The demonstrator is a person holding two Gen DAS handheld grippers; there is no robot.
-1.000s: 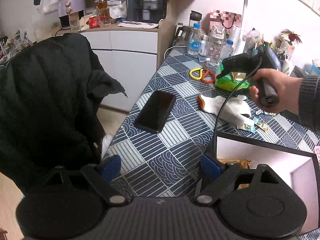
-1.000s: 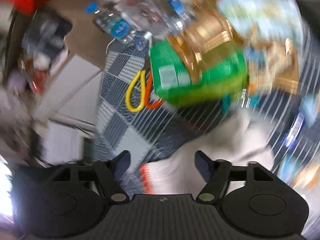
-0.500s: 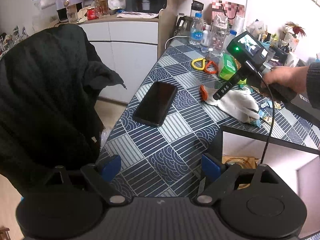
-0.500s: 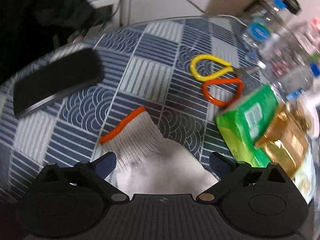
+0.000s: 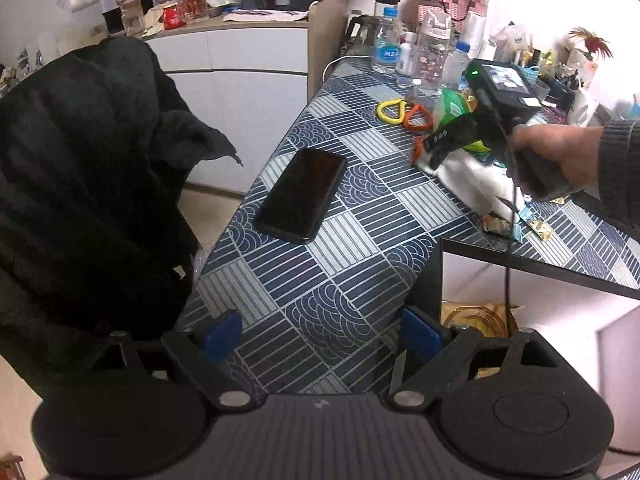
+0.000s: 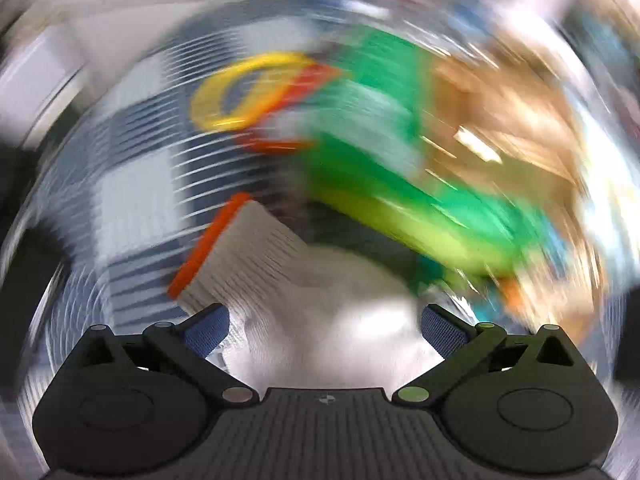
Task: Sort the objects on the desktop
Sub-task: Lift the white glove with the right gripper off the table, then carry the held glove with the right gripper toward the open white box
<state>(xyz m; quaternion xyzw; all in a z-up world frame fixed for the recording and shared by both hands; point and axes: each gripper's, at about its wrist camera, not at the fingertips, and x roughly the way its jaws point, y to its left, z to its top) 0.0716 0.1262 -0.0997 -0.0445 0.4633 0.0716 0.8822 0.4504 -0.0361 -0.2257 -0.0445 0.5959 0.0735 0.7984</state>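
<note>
A white work glove with an orange cuff (image 6: 256,252) lies on the blue patterned table (image 5: 320,272). My right gripper (image 6: 325,330) is open and hovers low over the glove, whose white body fills the gap between the fingers; it also shows in the left wrist view (image 5: 448,142), held in a hand. Yellow and orange scissors (image 5: 404,114) and a green packet (image 5: 452,108) lie just beyond the glove. A black phone (image 5: 302,194) lies mid-table. My left gripper (image 5: 320,334) is open and empty over the table's near end. The right wrist view is heavily blurred.
Water bottles (image 5: 386,48), a kettle and desk clutter crowd the far end. Small snack wrappers (image 5: 516,226) lie near the right edge. A chair draped with a black jacket (image 5: 88,184) stands left of the table. A white cabinet (image 5: 248,72) is behind.
My right gripper has come down lower over the glove and turned toward the green packet, moving fast. My left gripper has stayed open in nearly the same place.
</note>
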